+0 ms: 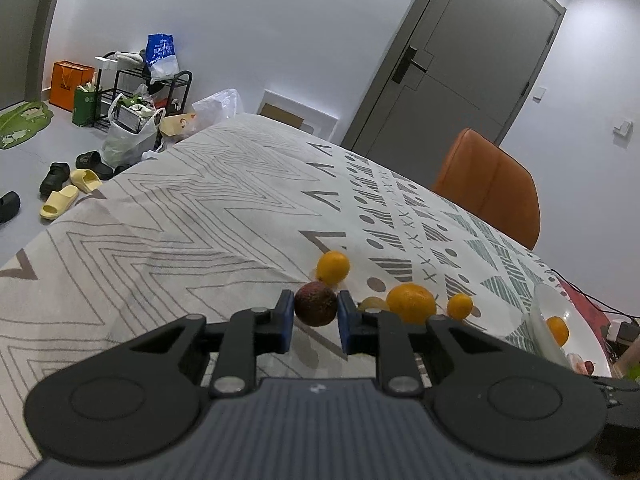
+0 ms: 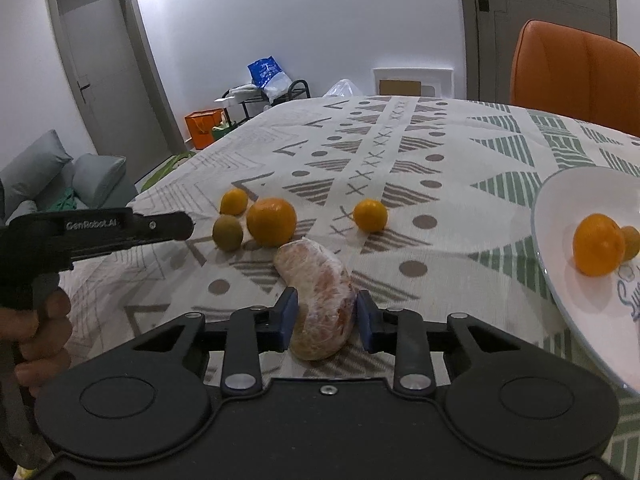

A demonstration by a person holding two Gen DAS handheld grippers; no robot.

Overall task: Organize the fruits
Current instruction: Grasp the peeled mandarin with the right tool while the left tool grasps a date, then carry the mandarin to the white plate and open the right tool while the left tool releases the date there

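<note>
Dark reddish-brown round fruit (image 1: 315, 304) is sitting between the blue pads of the left gripper (image 1: 315, 320), jaws closing on both its sides; whether it is lifted or resting on the worktop (image 1: 180, 216) cannot be told. In the right wrist view that fruit is not showing, only the left gripper's black body and the hand (image 2: 44, 332) holding it at the left edge.

Wrapped citrus wedge (image 2: 320, 300), pale orange under film, is lying on the patterned cloth between the pads of the right gripper (image 2: 326, 322); jaws are flanking it, the left pad touching, the right pad looking just clear.

Loose fruit waiting on the cloth: large orange (image 2: 271, 222), brownish-green kiwi (image 2: 227, 233) just beside it, a small orange behind (image 2: 234, 202), another small orange (image 2: 370, 215) apart to the right. White plate (image 2: 560, 280) at right is already carrying an orange (image 2: 598, 245) and a smaller brown fruit (image 2: 631, 242) touching it.

Judgement: the plate is probably the goal. The wedge is soft, so squeezing gently across its thick middle, lifting straight, then lowering onto bare plate away from the orange. The round fruit is likely to roll; setting it against its neighbours before letting go.

Orange chair (image 2: 572, 76) is standing behind the worktop.
</note>
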